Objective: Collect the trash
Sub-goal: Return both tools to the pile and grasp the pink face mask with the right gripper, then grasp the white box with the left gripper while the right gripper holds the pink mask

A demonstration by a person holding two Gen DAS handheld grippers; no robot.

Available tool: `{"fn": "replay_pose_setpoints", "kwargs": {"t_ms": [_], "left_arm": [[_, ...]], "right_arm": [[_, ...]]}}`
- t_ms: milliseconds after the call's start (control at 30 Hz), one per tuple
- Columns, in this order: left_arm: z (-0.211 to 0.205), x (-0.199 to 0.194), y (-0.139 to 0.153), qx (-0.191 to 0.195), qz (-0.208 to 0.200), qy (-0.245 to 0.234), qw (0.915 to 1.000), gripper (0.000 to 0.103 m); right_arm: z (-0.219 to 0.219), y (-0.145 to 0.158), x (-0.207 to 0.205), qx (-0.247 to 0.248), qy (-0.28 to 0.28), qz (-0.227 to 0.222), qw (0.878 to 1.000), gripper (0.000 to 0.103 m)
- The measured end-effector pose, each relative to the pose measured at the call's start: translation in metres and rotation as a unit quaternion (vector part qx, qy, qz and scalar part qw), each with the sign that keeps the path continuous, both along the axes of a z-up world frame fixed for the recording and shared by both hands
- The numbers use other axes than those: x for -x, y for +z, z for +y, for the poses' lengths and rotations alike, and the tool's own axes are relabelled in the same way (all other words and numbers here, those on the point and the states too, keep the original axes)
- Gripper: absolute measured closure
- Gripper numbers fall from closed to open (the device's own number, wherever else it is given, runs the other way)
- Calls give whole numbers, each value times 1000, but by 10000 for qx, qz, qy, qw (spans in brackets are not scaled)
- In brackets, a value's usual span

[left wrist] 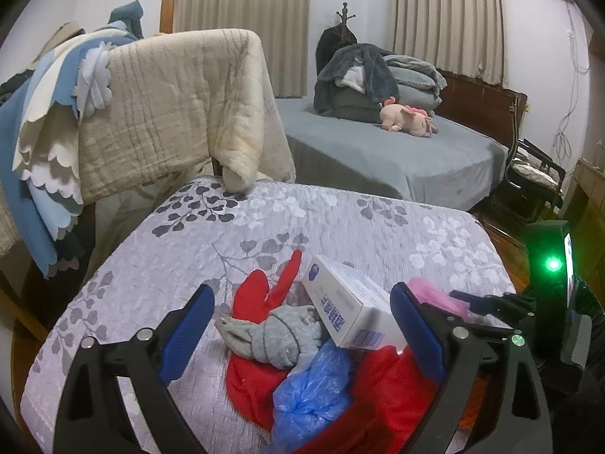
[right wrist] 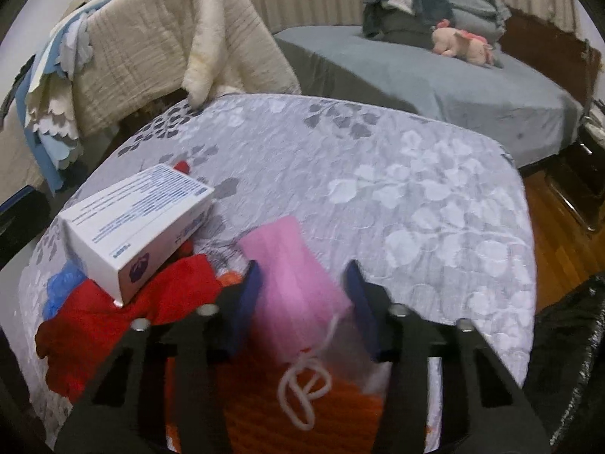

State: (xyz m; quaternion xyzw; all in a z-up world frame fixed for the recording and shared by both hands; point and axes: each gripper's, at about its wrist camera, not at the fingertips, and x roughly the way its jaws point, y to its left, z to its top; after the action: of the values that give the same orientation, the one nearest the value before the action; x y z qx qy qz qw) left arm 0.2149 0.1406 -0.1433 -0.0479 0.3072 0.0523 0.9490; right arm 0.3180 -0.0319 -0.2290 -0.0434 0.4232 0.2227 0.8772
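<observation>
The bench [right wrist: 397, 196], under a leaf-print cover, is carrying red cloth [right wrist: 94, 325]. A white box [right wrist: 132, 223] is lying on that cloth, its blue print too small to read. A pink face mask [right wrist: 291, 287] is sitting between the gaping right tongs [right wrist: 304, 283]. The left tongs [left wrist: 302, 314] are spreading wide around a grey sock [left wrist: 280, 336] and blue plastic [left wrist: 314, 389].

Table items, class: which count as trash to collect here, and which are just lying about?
Likely trash:
- pink face mask
- white box
- blue plastic bag

Lying about:
- red garment
- grey sock
- plush toy
- beige quilt
</observation>
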Motion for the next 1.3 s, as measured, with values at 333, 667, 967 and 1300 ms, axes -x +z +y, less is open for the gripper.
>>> {"fn": "replay_pose_setpoints", "kwargs": {"t_ms": [333, 667, 967, 1300], "left_arm": [[-17, -9, 0, -82, 59, -286, 9995, 11], [-48, -28, -21, -317, 314, -425, 9981, 13], [-52, -42, -39, -581, 640, -396, 9955, 31], [-42, -30, -22, -294, 404, -375, 9980, 37]], "right_arm": [[-14, 18, 5, -189, -150, -198, 9995, 88], [-48, 21, 0, -230, -530, -210, 9981, 88], [-51, 15, -1, -312, -582, -110, 9978, 88], [-49, 20, 9, -351, -535, -128, 9979, 88]]}}
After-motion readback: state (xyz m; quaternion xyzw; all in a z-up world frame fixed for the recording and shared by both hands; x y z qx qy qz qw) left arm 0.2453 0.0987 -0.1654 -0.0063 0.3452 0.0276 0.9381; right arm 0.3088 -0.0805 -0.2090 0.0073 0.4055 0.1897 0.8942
